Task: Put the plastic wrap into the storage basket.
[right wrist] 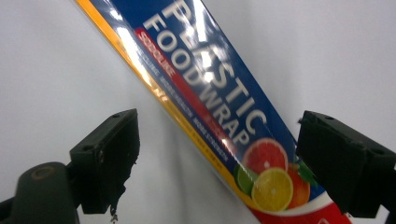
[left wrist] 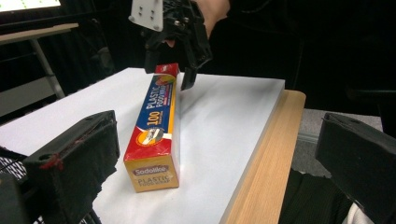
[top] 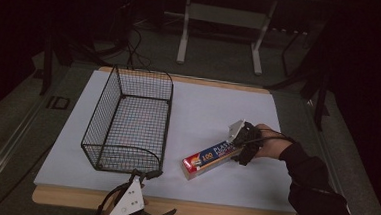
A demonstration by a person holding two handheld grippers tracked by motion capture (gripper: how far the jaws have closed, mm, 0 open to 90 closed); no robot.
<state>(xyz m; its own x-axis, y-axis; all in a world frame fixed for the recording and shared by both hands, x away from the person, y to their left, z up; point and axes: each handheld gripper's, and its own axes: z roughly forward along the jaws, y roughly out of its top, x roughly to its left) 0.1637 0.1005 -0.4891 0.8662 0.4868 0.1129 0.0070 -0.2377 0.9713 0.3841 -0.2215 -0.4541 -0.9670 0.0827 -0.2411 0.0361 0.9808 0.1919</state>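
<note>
A long plastic food wrap box (top: 210, 159) (left wrist: 156, 126) (right wrist: 210, 93), blue, red and yellow, lies flat on the white tabletop (top: 203, 108), right of centre. My right gripper (top: 237, 151) (left wrist: 170, 70) (right wrist: 224, 163) hangs over the box's far right end, open, one jaw on each side of it. A gap shows between the box and the left jaw. My left gripper (top: 155, 195) (left wrist: 217, 186) sits at the table's front edge, in front of the basket. It points toward the box with its jaws wide open and nothing between them.
A black wire basket (top: 102, 117), empty, stands on the left half of the white top. A wooden edge (top: 212, 211) (left wrist: 266, 149) runs along the front. Beyond the table stand the legs of a white frame (top: 183, 32) on the floor.
</note>
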